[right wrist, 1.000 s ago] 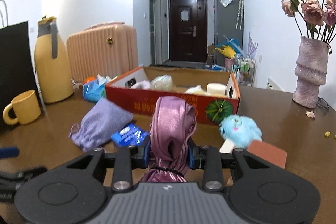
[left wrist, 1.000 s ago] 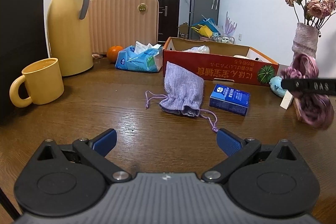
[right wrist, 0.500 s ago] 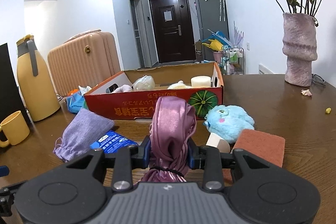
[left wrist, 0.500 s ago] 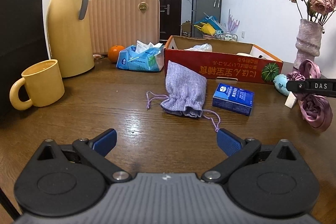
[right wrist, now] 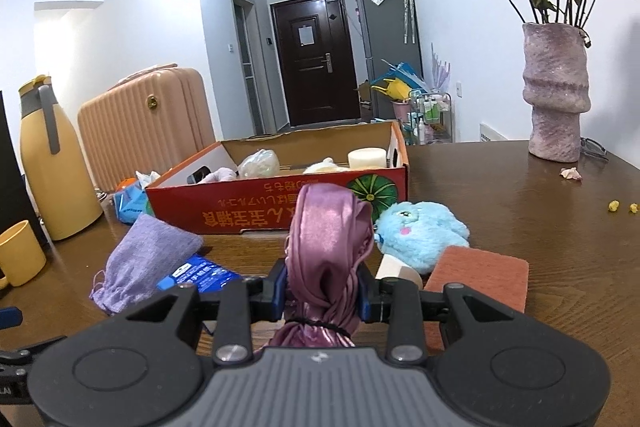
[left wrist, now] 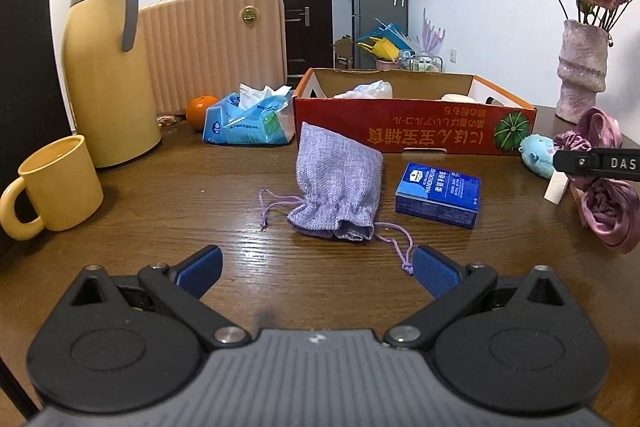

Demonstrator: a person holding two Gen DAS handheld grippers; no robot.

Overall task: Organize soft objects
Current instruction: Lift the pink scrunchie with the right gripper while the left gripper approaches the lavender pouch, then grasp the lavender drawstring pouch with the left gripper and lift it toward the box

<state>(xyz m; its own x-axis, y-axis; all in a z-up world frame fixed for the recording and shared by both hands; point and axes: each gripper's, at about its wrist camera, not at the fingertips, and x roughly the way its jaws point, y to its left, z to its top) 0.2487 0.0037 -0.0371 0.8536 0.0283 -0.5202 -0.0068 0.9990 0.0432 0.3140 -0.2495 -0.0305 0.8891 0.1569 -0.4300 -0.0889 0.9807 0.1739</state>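
light: bright, even indoor | glare: sheen on table [left wrist: 248,227] | focus: sharp, no blur | edges: fisheye bending, dark corners

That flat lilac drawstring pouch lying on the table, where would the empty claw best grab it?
Probably the gathered neck of the lilac woven drawstring pouch: it faces the open left claw and bunches thicker than the flat body. Come in low from this near side.

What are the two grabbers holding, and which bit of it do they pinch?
The right gripper pinches the shiny purple satin scrunchie around its gathered middle, above a black tie. The left gripper is open and holds nothing.
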